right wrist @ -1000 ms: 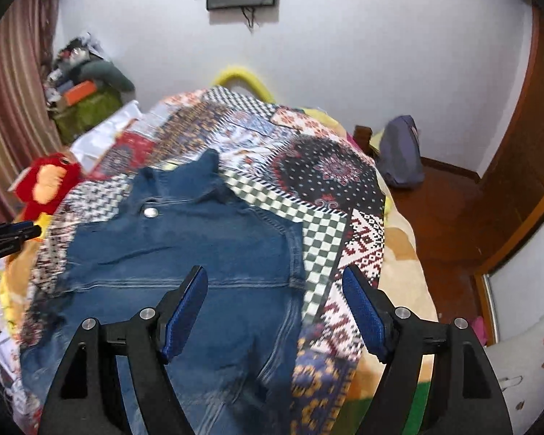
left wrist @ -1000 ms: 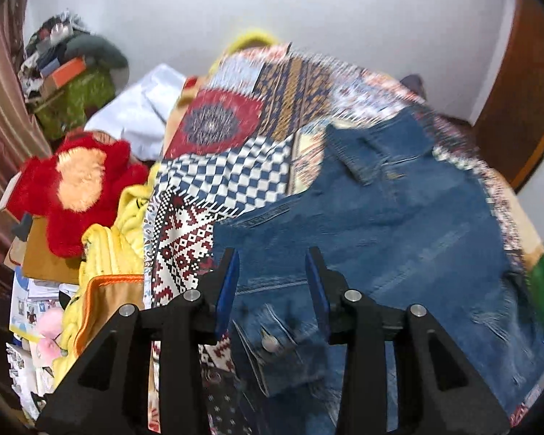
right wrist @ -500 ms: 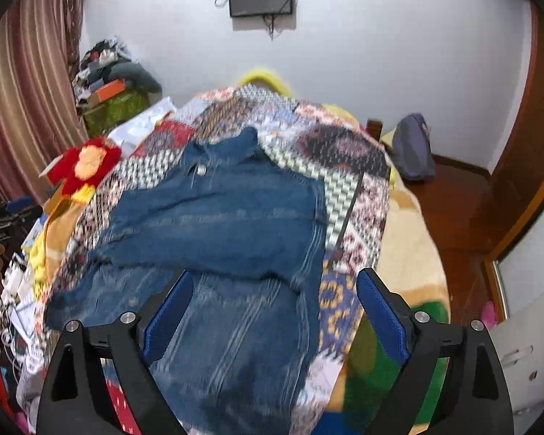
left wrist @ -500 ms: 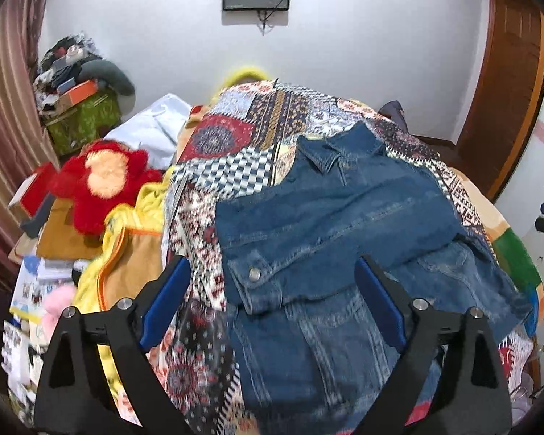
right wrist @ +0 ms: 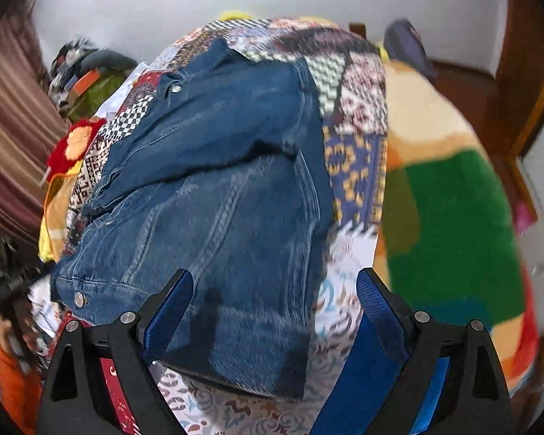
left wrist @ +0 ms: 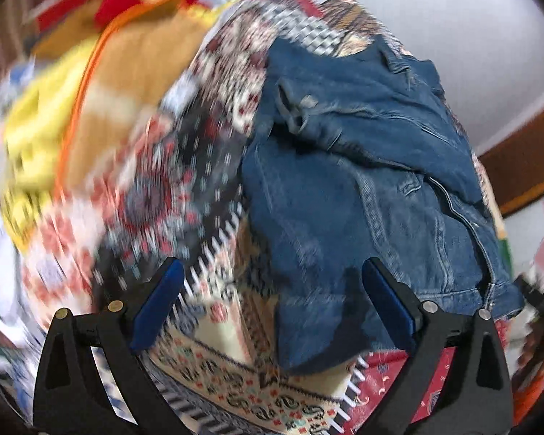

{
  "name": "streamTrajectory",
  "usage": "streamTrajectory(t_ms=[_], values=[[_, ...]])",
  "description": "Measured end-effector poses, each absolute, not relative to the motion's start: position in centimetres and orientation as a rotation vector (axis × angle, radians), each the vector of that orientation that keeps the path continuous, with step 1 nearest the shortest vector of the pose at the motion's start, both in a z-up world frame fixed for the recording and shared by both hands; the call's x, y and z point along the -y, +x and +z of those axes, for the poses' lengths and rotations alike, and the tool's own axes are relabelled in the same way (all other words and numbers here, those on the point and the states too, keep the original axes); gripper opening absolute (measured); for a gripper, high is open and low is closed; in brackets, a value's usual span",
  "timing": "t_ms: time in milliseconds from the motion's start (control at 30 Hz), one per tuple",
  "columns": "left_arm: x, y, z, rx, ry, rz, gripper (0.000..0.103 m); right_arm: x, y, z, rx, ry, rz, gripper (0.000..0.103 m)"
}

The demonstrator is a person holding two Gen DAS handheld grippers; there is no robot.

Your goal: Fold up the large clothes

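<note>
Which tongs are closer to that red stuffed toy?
Left. The left tongs, jaws opening over the jacket's hem, are on the red stuffed toy's side; the right tongs hover over the jacket's far edge.

Blk tongs point(left wrist: 272, 304), blue pads point(left wrist: 157, 308), silver screws point(right wrist: 127, 317)

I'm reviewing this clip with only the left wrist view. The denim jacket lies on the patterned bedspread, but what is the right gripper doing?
Observer: The right gripper has its fingers wide apart. The denim jacket shows its near hem between them, and nothing is pinched.
Operator: Any fastener showing on that hem?
Observer: Yes, there's a metal button at the hem's left corner.
Operator: Anything beyond the bed?
Observer: A dark bag sits by the far wall.
</note>
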State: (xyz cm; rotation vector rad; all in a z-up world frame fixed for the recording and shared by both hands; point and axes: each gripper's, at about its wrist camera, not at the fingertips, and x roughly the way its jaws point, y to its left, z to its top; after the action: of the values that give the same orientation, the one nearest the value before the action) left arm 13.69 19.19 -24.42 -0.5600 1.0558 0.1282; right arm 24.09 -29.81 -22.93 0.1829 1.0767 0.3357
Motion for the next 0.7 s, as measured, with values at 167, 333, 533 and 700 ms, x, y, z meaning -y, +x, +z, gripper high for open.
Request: streamTrajectory(t_ms=[167, 333, 533, 700], values=[[-18.5, 12.9, -26.0, -1.056, -0.678, 0.028, 0.093, 29.6, 23.4, -24.2, -1.083, 0.228, 0.370, 0.089], [-17.3, 13.7, -26.8, -1.079, -0.733, -0.066, 0.064, 29.8, 23.6, -24.2, -1.083, 0.252, 0.395, 0.076], [-16.0, 13.6, -26.1, -1.090, -0.664, -0.092, 0.052, 29.5, 24.5, -25.3, -1.101, 0.263, 0.410, 0.041], [-15.4, 13.9, -23.6, -1.051, -0.579, -0.121, 0.027, 28.5, 25.0, -23.8, -1.074, 0.220, 0.454, 0.019]])
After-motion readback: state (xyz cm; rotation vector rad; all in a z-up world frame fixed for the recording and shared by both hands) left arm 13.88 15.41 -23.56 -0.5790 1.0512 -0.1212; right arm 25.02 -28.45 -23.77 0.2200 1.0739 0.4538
